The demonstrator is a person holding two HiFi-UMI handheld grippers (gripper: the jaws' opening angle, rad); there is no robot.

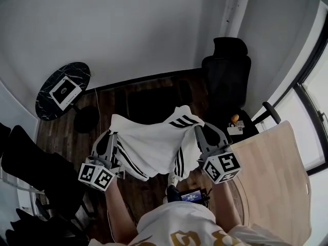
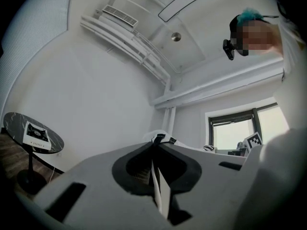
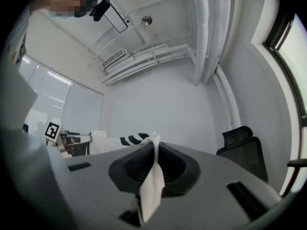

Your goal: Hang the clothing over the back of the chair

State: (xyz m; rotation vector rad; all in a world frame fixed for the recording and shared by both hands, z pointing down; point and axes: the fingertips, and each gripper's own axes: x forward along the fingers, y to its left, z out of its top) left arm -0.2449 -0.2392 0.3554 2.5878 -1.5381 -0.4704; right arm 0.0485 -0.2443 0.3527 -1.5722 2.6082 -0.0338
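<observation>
Two edges pinched, left gripper and right gripper clamping white black-striped garment, black office chair well apart, dark wooden floor between.

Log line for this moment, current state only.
left gripper: shut on garment | right gripper: shut on garment | garment: stretched between both, not on chair
</observation>
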